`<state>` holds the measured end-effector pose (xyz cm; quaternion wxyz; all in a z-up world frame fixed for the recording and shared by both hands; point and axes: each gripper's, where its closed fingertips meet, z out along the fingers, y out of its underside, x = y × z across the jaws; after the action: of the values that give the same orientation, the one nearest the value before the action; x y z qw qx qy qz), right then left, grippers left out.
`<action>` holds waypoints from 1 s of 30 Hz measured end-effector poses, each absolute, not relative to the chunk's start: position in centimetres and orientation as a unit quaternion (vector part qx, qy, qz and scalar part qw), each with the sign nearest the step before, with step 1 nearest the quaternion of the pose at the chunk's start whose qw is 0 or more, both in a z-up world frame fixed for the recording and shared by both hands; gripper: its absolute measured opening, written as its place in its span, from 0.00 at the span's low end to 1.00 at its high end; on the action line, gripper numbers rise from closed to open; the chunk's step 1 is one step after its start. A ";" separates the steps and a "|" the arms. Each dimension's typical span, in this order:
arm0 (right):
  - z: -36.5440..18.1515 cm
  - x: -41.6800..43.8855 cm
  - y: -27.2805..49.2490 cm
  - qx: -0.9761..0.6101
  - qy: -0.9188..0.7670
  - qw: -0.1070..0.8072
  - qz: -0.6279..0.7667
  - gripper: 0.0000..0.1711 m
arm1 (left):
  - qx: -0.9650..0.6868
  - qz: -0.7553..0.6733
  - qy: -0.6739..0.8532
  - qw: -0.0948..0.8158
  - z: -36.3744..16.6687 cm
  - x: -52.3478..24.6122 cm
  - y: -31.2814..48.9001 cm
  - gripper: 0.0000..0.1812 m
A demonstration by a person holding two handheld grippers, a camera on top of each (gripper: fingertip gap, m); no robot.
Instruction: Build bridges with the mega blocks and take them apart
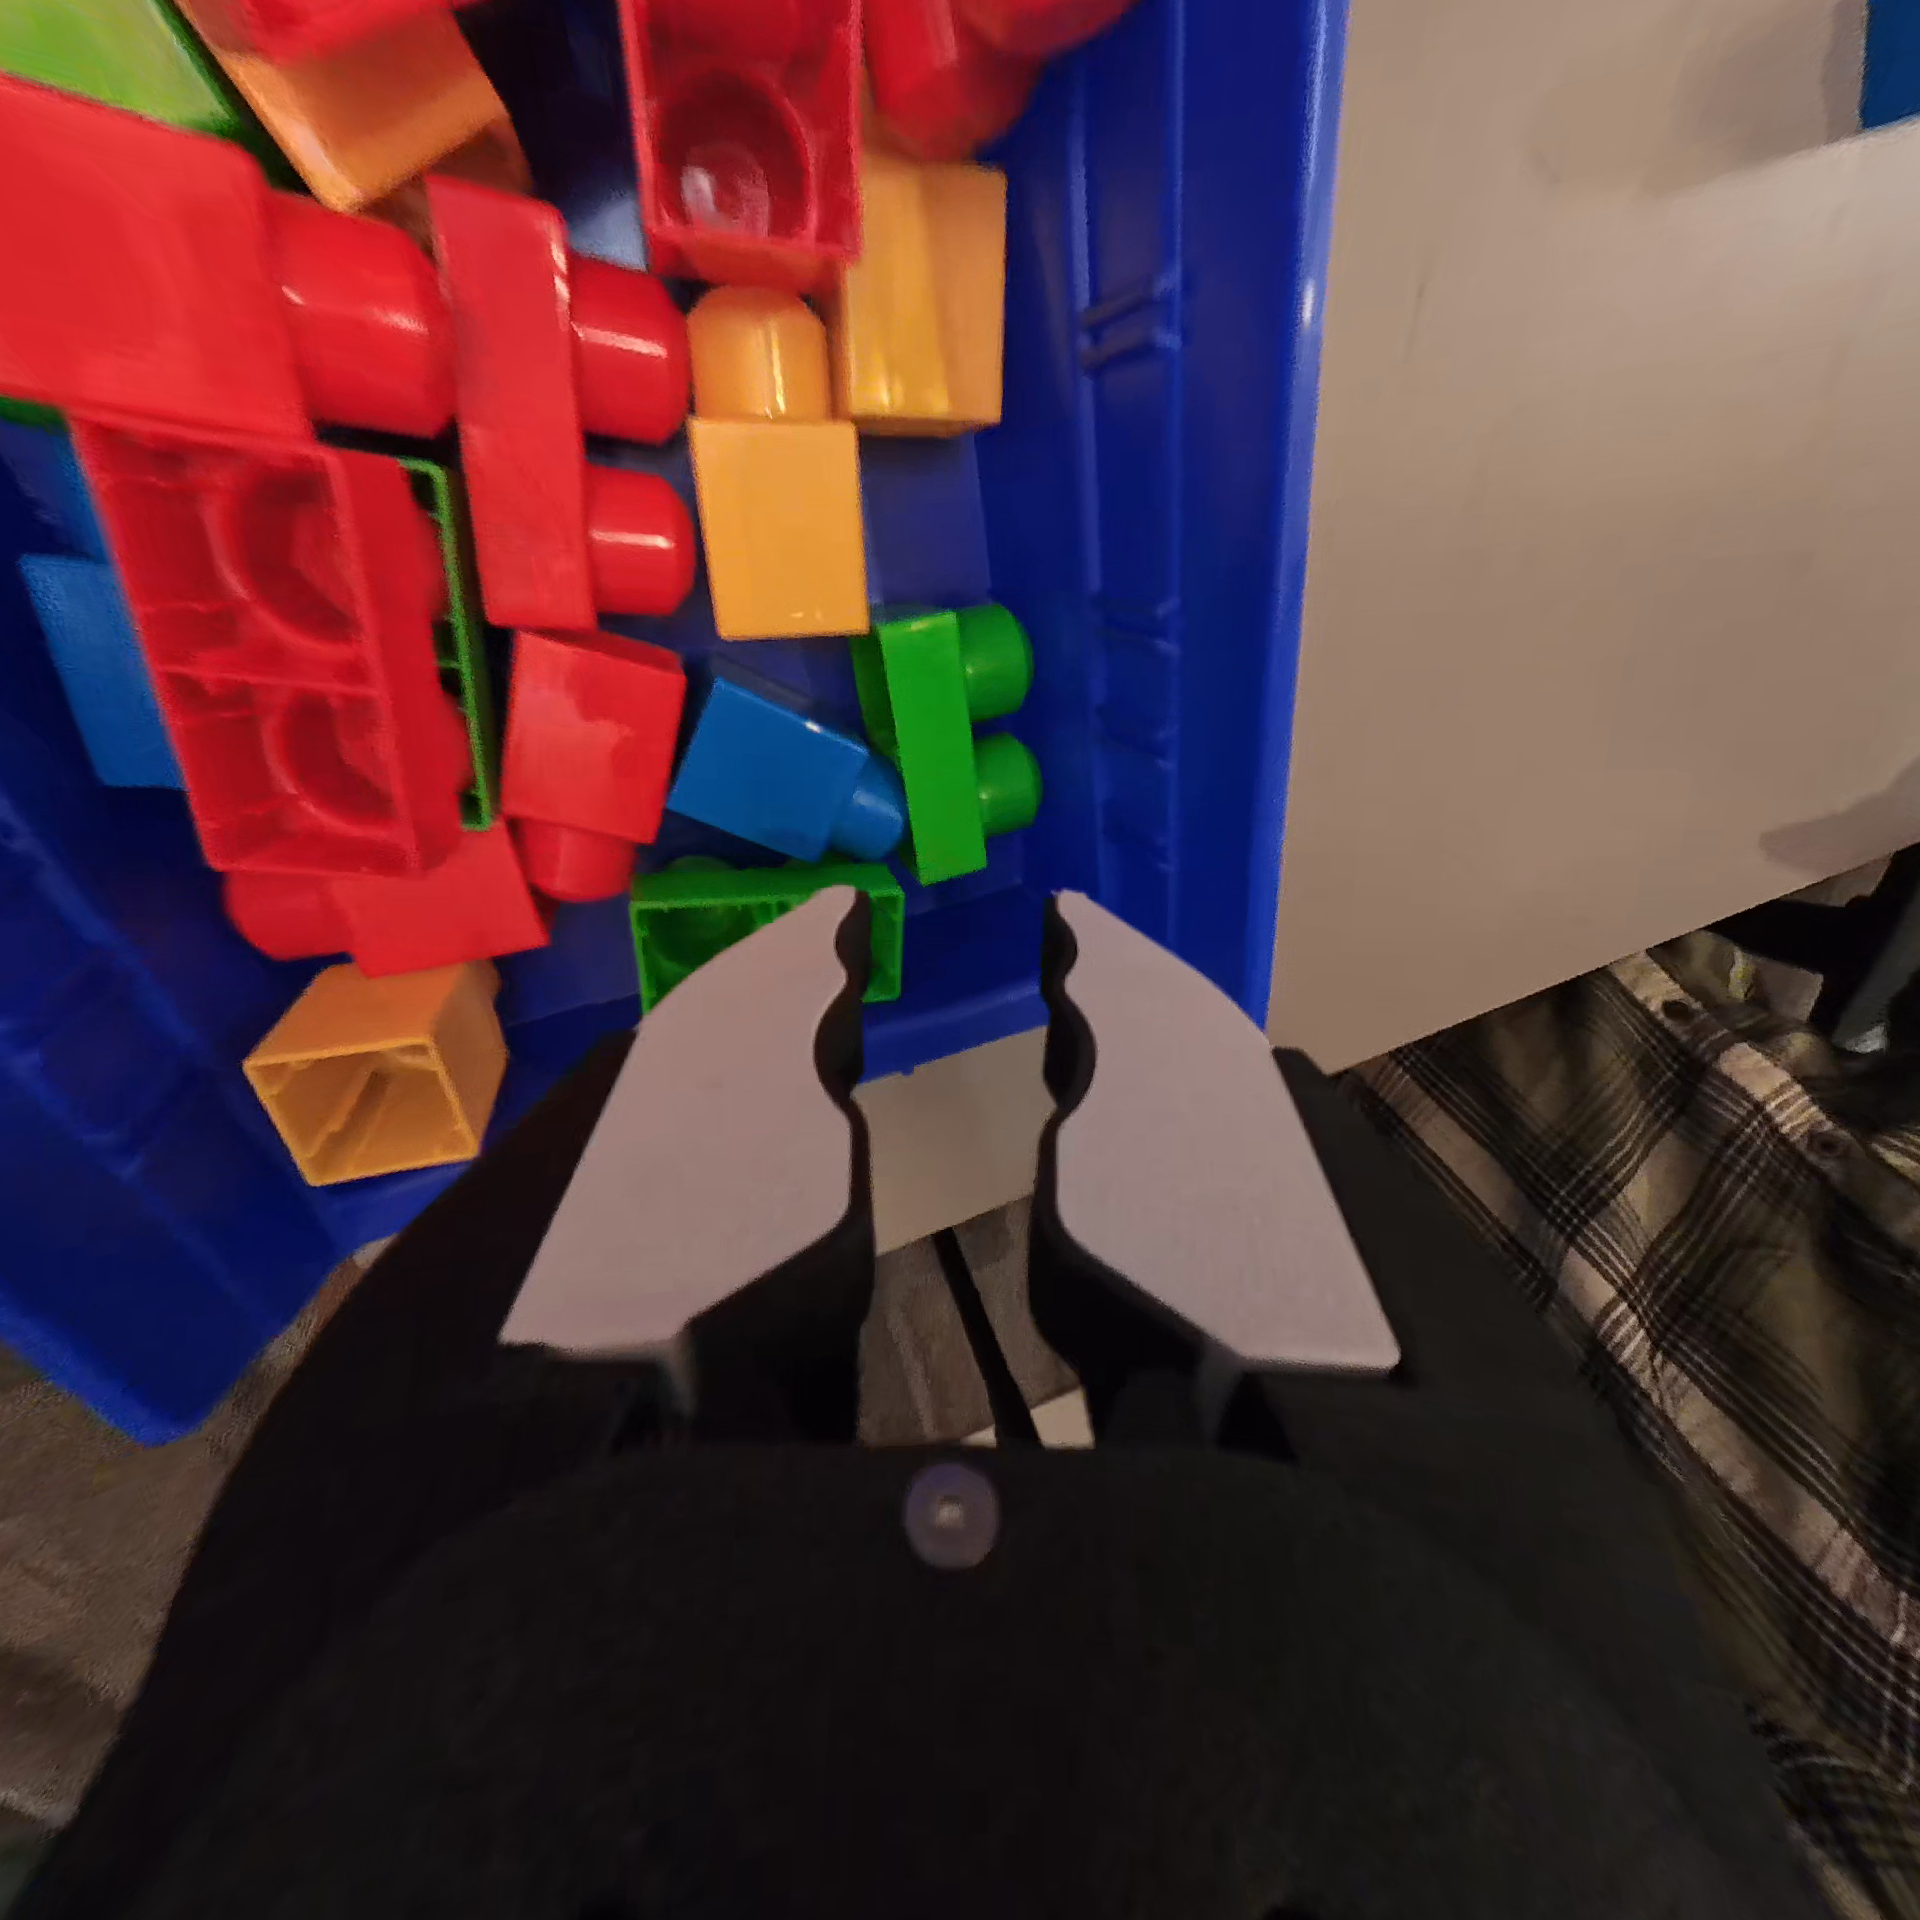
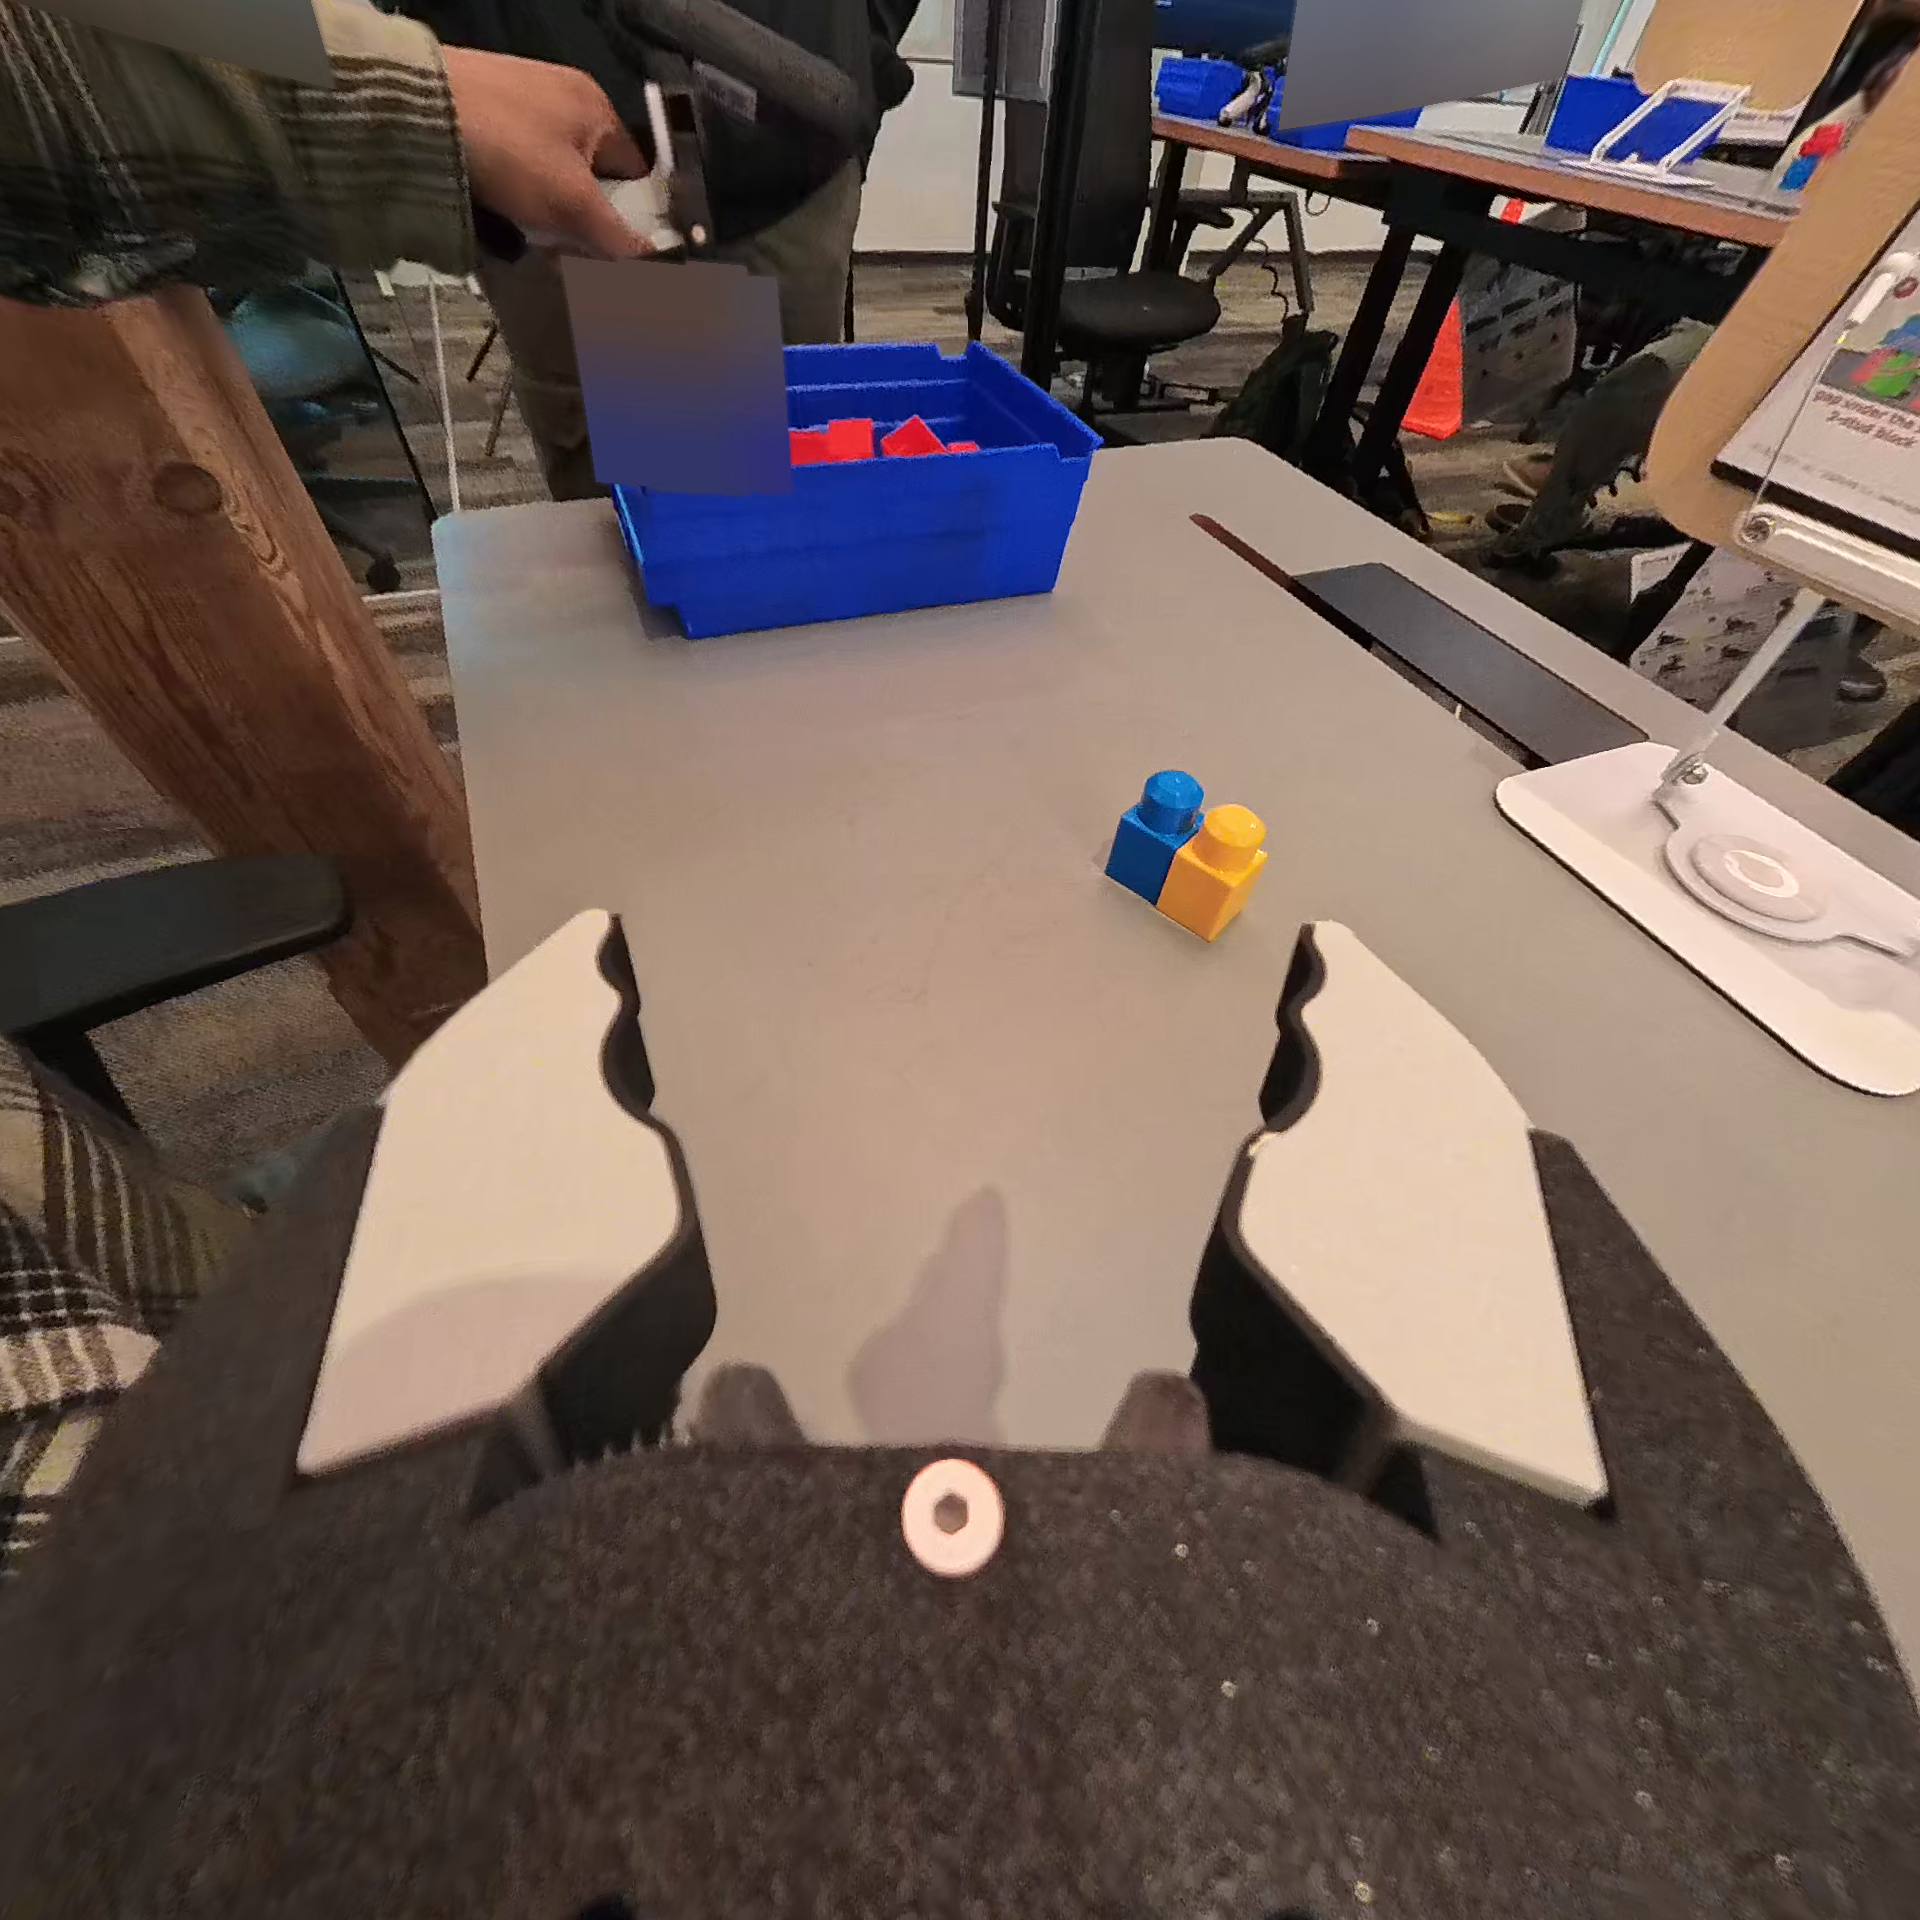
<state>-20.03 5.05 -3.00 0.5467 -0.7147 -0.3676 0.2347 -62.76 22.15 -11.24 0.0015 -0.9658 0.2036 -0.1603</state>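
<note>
Looking down through the left tool [image 1: 951, 914], I see its jaws narrowly parted and empty, hovering over the near corner of the blue plastic bin [image 1: 1195, 520]. Loose red, orange, green and blue plastic blocks fill that bin; a green two-stud block [image 1: 940, 743] lies just beyond the tips. My right tool [image 2: 956, 935] hangs wide apart over the grey surface [image 2: 831, 831], gripping nothing. A small blue single-stud block [image 2: 1148, 836] and a yellow single-stud block [image 2: 1216, 873] stand upright, touching, toward the right. The bin sits at the far edge.
</note>
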 end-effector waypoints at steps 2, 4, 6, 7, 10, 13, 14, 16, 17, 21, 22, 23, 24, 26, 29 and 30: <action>-2.8 -20.2 5.2 -0.718 -0.370 0.544 0.228 0.68 | -0.965 -0.172 0.198 0.020 -10.6 -63.1 23.5 0.18; -2.7 -20.5 5.3 -0.721 -0.371 0.541 0.223 0.68 | -0.965 -0.169 0.200 0.032 -10.2 -63.7 24.8 0.19; -2.6 -20.8 5.4 -0.724 -0.372 0.537 0.221 0.68 | -0.962 -0.175 0.206 0.041 -9.9 -63.7 25.8 0.19; -2.6 -21.0 5.5 -0.726 -0.373 0.535 0.217 0.68 | -0.960 -0.181 0.207 0.043 -9.8 -63.5 26.2 0.19; -2.4 -21.0 5.8 -0.735 -0.375 0.529 0.199 0.68 | -0.955 -0.191 0.222 0.048 -10.0 -62.9 27.1 0.19; -2.1 -20.8 6.0 -0.742 -0.373 0.526 0.184 0.68 | -0.947 -0.206 0.241 0.045 -10.7 -61.7 27.8 0.19; -2.0 -20.7 6.1 -0.744 -0.372 0.525 0.180 0.68 | -0.944 -0.210 0.250 0.047 -10.8 -61.2 28.0 0.19; -2.0 -20.7 6.2 -0.749 -0.371 0.521 0.171 0.68 | -0.942 -0.212 0.255 0.050 -11.1 -60.6 28.6 0.19; -2.0 -20.7 6.3 -0.751 -0.371 0.520 0.167 0.68 | -0.942 -0.215 0.253 0.050 -11.2 -60.4 28.8 0.19; -2.0 -20.7 6.5 -0.757 -0.371 0.514 0.159 0.68 | -0.941 -0.226 0.246 0.063 -10.9 -59.9 30.3 0.20; -2.1 -20.7 6.6 -0.758 -0.371 0.513 0.158 0.68 | -0.940 -0.227 0.245 0.068 -10.7 -60.1 30.7 0.20; -2.1 -20.7 6.7 -0.759 -0.370 0.512 0.157 0.68 | -0.941 -0.227 0.241 0.074 -10.4 -60.3 31.2 0.21; -2.2 -20.7 6.8 -0.759 -0.370 0.511 0.157 0.68 | -0.941 -0.229 0.237 0.080 -10.0 -60.5 31.7 0.22; -2.4 -20.7 6.9 -0.761 -0.371 0.509 0.158 0.68 | -0.942 -0.222 0.234 0.091 -9.6 -61.1 32.7 0.23; -2.8 -20.7 7.0 -0.764 -0.374 0.503 0.157 0.68 | -0.945 -0.195 0.246 0.095 -9.3 -62.1 33.9 0.26; -2.9 -20.6 7.0 -0.764 -0.374 0.503 0.156 0.69 | -0.945 -0.183 0.257 0.088 -9.3 -62.4 34.1 0.27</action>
<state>-20.58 7.05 -2.91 0.5025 -0.7639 -0.3738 0.1556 -62.40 34.08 -9.31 0.0876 -0.9449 0.2570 -0.1831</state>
